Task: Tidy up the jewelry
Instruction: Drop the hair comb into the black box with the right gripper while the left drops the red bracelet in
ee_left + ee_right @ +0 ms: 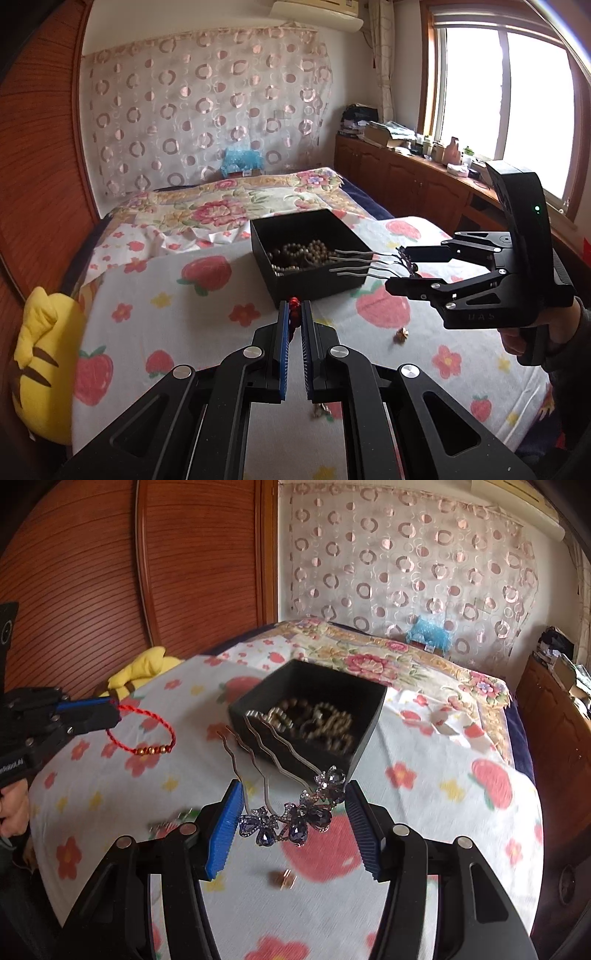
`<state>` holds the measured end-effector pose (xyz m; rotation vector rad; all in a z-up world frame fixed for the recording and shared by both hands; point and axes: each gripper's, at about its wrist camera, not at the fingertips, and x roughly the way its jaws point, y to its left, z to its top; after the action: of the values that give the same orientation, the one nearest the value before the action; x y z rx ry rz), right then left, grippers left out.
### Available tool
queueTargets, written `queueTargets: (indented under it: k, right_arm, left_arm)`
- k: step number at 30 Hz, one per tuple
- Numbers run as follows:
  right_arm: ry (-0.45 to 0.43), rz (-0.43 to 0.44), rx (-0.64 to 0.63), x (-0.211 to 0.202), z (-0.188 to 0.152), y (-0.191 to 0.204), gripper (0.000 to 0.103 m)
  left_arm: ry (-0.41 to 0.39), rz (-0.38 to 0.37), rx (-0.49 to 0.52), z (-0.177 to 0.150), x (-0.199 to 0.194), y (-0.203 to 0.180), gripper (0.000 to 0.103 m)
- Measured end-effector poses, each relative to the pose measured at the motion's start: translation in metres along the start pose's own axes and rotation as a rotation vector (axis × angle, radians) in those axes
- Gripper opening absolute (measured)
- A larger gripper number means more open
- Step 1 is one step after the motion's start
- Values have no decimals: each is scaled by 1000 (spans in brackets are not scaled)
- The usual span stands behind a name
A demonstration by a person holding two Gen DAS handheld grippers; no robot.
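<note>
A black box (314, 280) (369, 698) with bead strings (306, 253) (317, 720) inside sits on the bed. My left gripper (294, 308) (112, 710) is shut on a red cord bracelet (142, 734) with gold beads, held above the sheet left of the box; only a red bit of the bracelet (293, 304) shows in the left wrist view. My right gripper (291, 808) (404, 267) is shut on a blue-jewelled hair comb (295, 816) (369, 264), its metal prongs reaching over the box's near edge.
A strawberry-print sheet (207, 325) covers the bed. A small gold piece (401, 335) (283, 879) lies on it near the box, another small piece (168, 823) to the left. A yellow plush (48, 365) sits at the bed's left edge. A wooden cabinet (406, 177) runs under the window.
</note>
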<state>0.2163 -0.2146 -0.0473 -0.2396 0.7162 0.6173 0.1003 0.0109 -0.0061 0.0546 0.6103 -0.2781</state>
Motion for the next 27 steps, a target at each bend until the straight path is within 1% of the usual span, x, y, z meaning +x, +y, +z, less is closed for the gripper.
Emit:
queueTargets:
  k: [4,9,16,18,22,27]
  right_arm:
    - [-13,5,-1,15,20,-13,59]
    - [-2,18,-7,45,41,-25,59]
    - [8,30,6,74,50,-36,61]
    - [0,41,19,76,49,-40,65]
    - [-21,38,38,70,48,-47,66]
    - [-45,6,61,65,47,-56,66]
  left_arm:
    - [-11,8,7,20,11,3,5]
    - [-17,19,16,43,29,6,6]
    - [-19,23,17,72,59,15,6]
    - [-15,21,22,78,68,16,6]
    - [-5,14,34,86,85,15,6]
    - [5,4,48,97,106,11,6]
